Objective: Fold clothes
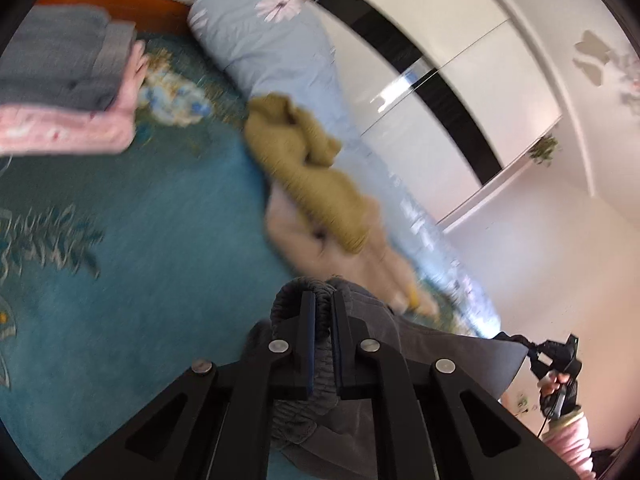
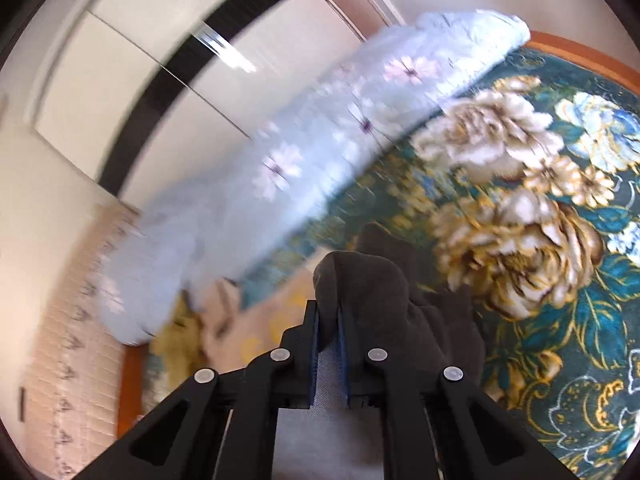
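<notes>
Both tongs clamped on the dark grey garment (image 1: 440, 348): left tongs (image 1: 322, 304) pinch its ribbed edge, right tongs (image 2: 328, 320) its other end, above the bed (image 1: 140, 240).

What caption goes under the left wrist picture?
Left gripper pinching the dark grey garment above the teal bedspread.

L gripper (image 1: 322, 308) pinching grey garment (image 1: 420, 344) waistband.

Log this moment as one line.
left gripper: shut on grey garment | right gripper: shut on grey garment | over teal floral bedspread
</notes>
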{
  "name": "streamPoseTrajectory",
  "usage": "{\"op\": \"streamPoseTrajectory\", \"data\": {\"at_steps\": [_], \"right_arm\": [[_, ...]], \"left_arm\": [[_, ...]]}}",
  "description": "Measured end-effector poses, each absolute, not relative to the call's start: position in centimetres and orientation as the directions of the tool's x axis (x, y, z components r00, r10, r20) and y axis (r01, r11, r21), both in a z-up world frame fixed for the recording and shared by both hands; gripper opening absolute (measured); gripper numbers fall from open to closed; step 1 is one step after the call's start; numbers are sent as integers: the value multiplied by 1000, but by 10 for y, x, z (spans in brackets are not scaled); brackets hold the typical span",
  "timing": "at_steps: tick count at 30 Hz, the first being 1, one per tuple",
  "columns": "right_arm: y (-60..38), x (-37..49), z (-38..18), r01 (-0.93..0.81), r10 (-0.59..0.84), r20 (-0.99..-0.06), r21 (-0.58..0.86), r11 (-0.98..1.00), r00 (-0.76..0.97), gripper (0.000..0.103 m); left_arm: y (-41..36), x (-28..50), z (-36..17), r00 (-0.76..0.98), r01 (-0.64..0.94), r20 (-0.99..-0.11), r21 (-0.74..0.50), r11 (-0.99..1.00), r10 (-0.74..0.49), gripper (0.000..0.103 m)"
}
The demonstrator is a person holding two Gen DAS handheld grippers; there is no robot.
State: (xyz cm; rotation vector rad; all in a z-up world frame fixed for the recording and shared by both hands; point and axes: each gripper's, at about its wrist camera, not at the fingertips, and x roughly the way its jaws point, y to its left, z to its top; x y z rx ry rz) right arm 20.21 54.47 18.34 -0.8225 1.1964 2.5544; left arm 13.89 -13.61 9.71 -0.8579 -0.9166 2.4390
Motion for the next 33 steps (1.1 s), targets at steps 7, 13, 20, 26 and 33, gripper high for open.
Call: {"op": "streamPoseTrajectory", "data": {"at_steps": [7, 13, 20, 26, 33], "right_arm": [[551, 307, 166, -229, -59, -359, 704, -672, -931, 9], [563, 358, 44, -455, -56, -561, 721, -523, -826, 9], [565, 364, 23, -464, -46, -556, 735, -495, -830, 9], [571, 373, 19, -420, -60, -505, 773, -475, -861, 12], [574, 380, 14, -358, -92, -436, 826, -435, -895, 12]], "left_arm": [[-149, 183, 113, -777, -271, -304, -629, -729, 551, 8], [-161, 210, 38, -724, -110, -444, -682, -724, 528, 7], [-166, 222, 51, -725, -6, -496, -688, -725, 477, 7], [-111, 188, 77, -612, 48, -562, -728, -684, 556, 40], [-51, 128, 73, -450, 311, -712, -691, -652, 540, 55]]}}
